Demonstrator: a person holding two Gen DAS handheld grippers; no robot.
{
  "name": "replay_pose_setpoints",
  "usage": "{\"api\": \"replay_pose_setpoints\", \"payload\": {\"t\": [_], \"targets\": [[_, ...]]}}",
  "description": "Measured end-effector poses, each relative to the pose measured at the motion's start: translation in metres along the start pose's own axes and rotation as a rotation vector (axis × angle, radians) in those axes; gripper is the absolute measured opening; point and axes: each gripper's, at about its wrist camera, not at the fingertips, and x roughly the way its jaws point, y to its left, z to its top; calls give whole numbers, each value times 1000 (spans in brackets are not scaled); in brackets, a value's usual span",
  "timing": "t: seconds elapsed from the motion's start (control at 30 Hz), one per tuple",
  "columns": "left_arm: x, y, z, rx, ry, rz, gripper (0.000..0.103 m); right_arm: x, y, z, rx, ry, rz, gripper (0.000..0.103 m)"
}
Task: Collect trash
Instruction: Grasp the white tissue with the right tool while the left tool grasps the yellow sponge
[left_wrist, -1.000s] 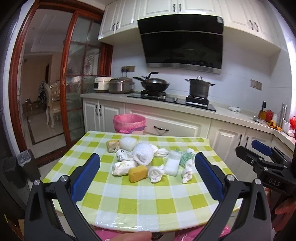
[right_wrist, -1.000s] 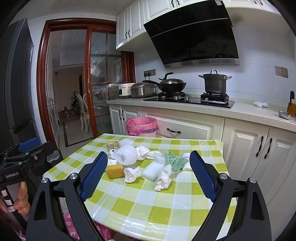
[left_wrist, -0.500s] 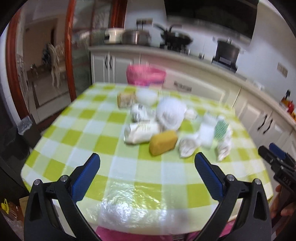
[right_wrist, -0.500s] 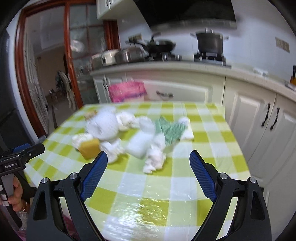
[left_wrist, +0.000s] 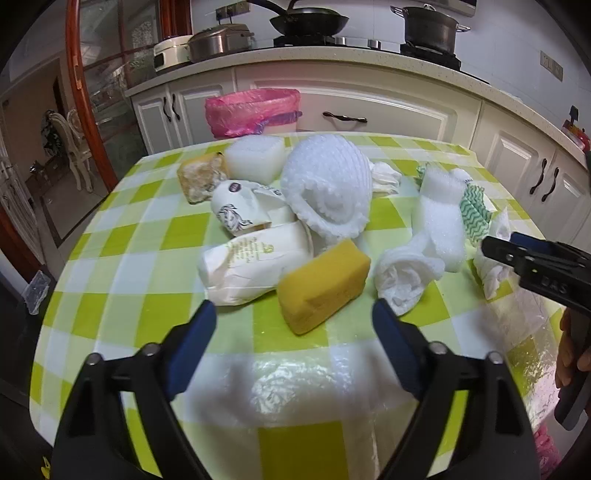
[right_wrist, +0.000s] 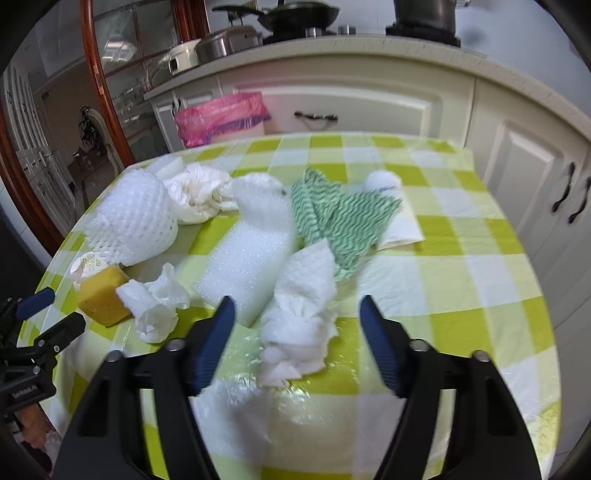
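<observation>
Trash lies in a heap on the green-checked table (left_wrist: 155, 236). My left gripper (left_wrist: 293, 314) is open, its fingers either side of a yellow sponge (left_wrist: 323, 284) just ahead. Beside it lie a white paper bag (left_wrist: 251, 269), a foam net (left_wrist: 328, 192) and a crumpled tissue (left_wrist: 402, 277). My right gripper (right_wrist: 297, 306) is open around a twisted paper towel (right_wrist: 303, 314). Ahead of it lie a white foam sheet (right_wrist: 251, 251) and a green zigzag cloth (right_wrist: 332, 218). A pink-lined trash bin (left_wrist: 253, 110) stands behind the table.
White kitchen cabinets (left_wrist: 369, 99) and a counter with pots run behind the table. A wood-framed glass door (left_wrist: 96, 110) is at left. The right gripper's body shows at the right edge of the left wrist view (left_wrist: 546, 273).
Both grippers have moved forward and down over the table toward the trash. The left now frames the yellow sponge, the right the twisted paper towel. Both jaws have narrowed somewhat.
</observation>
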Motion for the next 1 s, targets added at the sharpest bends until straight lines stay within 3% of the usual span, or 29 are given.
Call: {"api": "replay_pose_setpoints", "payload": {"t": [0.13,0.17,0.27,0.5,0.57,0.63,0.83,1.0], "targets": [[6,-4,3,11,5,-20,71,7,0,-5,-9,18,15,43],[7,-6,4,19,3,-36,67,8,-2,-8,-3,26,19,34],[14,-15,5,60,8,-38,63,7,-7,-14,9,24,54,30],[24,-29,16,120,-28,-13,62,-1,-17,-18,34,15,78,30],[27,-34,18,131,-18,-16,45,-3,-20,-18,44,9,78,30],[23,-36,20,124,-24,-46,42,-6,-23,-18,51,3,78,30],[11,-43,15,117,-34,-106,46,-10,-27,-21,64,1,83,30],[14,-48,13,136,-33,-91,48,-12,-27,-22,67,3,88,30]]}}
